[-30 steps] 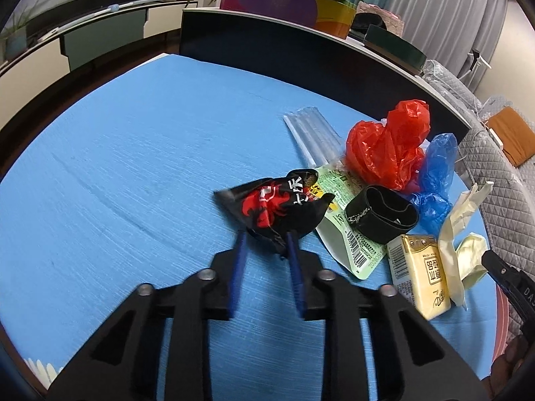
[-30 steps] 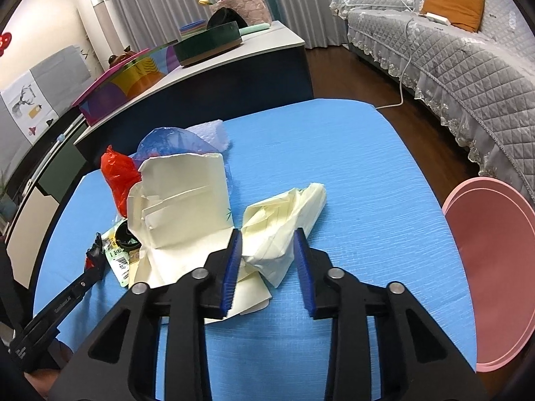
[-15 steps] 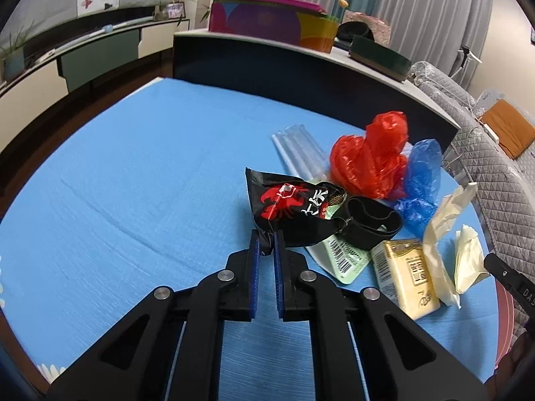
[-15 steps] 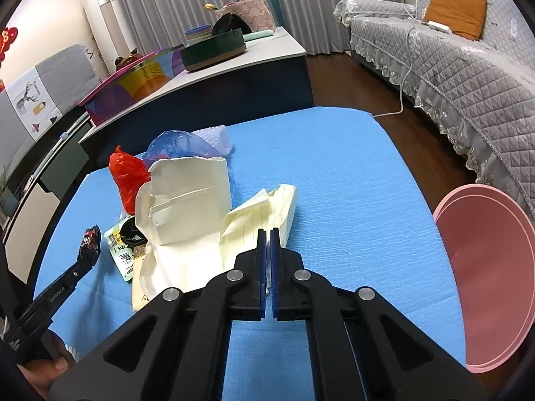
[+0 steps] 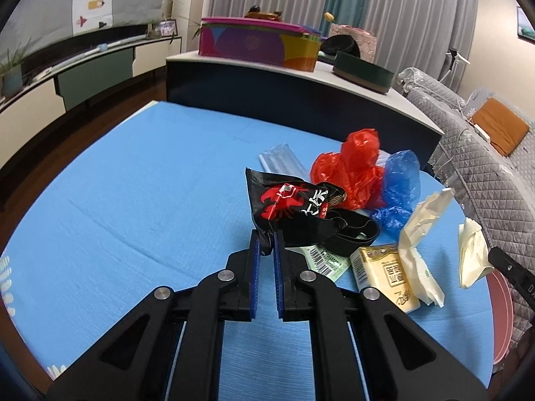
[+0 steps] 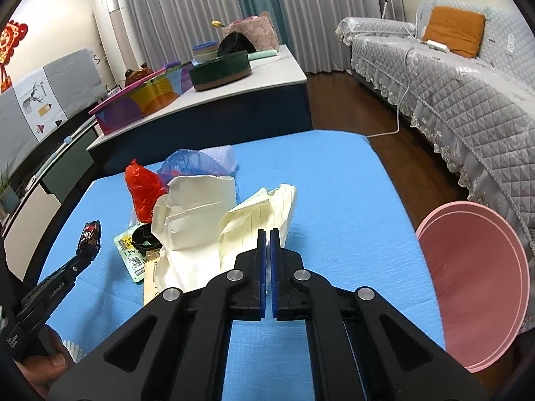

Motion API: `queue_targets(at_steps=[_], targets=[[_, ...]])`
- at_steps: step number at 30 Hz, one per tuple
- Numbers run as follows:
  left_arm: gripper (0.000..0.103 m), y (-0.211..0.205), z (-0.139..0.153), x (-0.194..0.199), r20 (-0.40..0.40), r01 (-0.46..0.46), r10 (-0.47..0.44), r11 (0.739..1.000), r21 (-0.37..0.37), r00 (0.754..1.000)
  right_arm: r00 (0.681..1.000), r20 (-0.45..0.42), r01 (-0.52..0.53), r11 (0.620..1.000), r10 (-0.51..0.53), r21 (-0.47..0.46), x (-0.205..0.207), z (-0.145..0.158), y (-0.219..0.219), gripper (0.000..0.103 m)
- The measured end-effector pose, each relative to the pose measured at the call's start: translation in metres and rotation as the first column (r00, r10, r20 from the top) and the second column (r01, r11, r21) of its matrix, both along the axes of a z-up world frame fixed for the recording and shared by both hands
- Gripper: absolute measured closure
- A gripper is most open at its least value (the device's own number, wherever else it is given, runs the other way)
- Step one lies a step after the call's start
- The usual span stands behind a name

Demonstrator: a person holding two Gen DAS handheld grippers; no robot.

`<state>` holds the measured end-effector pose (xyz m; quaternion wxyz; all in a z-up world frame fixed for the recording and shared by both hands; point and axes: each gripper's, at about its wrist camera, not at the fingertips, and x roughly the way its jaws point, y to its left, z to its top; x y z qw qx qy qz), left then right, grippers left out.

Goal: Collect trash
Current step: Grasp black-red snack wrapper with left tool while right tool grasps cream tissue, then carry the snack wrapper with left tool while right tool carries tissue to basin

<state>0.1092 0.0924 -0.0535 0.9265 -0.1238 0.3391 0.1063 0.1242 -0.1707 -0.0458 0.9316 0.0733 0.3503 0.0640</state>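
My left gripper (image 5: 266,238) is shut on a black snack wrapper with red print (image 5: 294,205) and holds it lifted above the blue table (image 5: 133,200). The wrapper also shows in the right wrist view (image 6: 89,237). My right gripper (image 6: 269,237) is shut on a crumpled cream lined paper (image 6: 264,214), raised off the table; it also shows in the left wrist view (image 5: 471,250). Trash lies beside them: a red plastic bag (image 5: 351,170), a blue plastic bag (image 5: 401,183), a yellow carton (image 5: 388,274), a black band (image 5: 354,230), a folded cream paper bag (image 6: 194,214).
A pink bin (image 6: 474,274) stands beside the table's right edge. A clear plastic sleeve (image 5: 282,162) and a green barcode packet (image 5: 324,260) lie in the pile. A dark counter (image 5: 301,93) with boxes stands behind the table, a grey sofa (image 6: 451,77) to the right.
Both grippers went from open to shut, the left on the black wrapper and the right on the cream paper. Both pieces have since risen off the table.
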Motion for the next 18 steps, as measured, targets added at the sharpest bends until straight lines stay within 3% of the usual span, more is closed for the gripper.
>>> queue_targets(at_steps=[18], targets=[[0.095, -0.031, 0.021, -0.019, 0.056, 0.078, -0.082, 0.995, 0.069, 0.995, 0.995, 0.097, 0.034, 0.999, -0.032, -0.015, -0.035, 0.029, -0.021, 0.101]])
